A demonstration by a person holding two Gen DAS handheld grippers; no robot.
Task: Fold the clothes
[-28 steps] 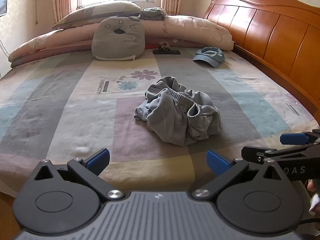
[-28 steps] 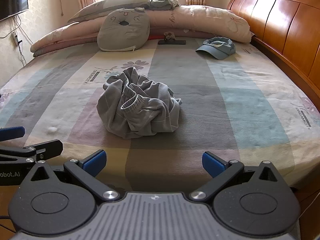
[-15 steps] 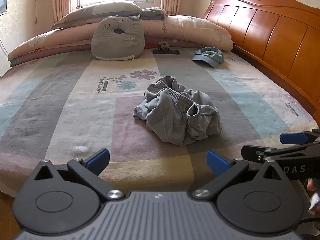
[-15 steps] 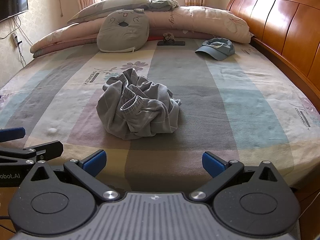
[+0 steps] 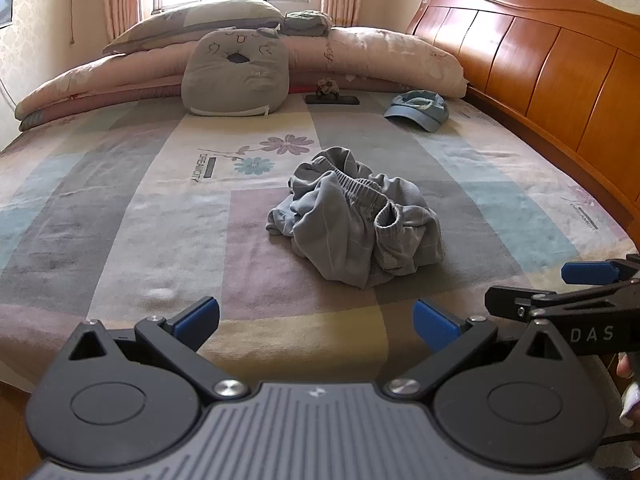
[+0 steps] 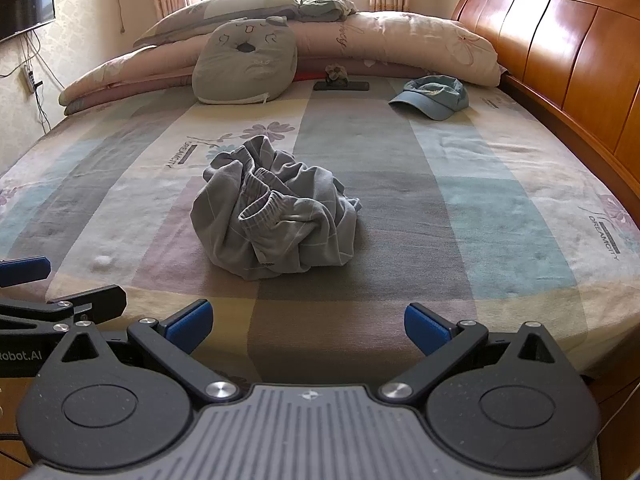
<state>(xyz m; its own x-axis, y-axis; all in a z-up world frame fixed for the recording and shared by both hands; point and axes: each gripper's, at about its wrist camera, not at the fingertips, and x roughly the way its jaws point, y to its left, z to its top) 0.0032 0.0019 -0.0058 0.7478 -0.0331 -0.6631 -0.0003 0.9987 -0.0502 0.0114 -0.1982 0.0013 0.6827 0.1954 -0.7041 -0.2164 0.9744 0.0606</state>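
At the lower left of the right wrist view, the black left gripper with blue pads pokes in from the frame edge, its fingers spread and holding nothing. In its own view the left gripper fills the bottom of the frame, jaws released wide over the near edge of the wooden-framed bed with its patchwork sheet of pastel blocks. Upper left of centre, a grey square cushion with a stitched animal face leans against a long roll of pink floral bedding. Near mid-frame, the crumpled grey checked shorts with an elastic waistband sit in a heap on the sheet, well apart from both grippers; in the right wrist view the same heap lies slightly left of centre. Just beyond, a small dark flat object rests near the bedding. Further right, a blue fabric cap lies beside the glossy orange-brown wooden headboard. At the lower right, the right gripper reaches in, also released; its own view shows the right gripper open wide and empty.
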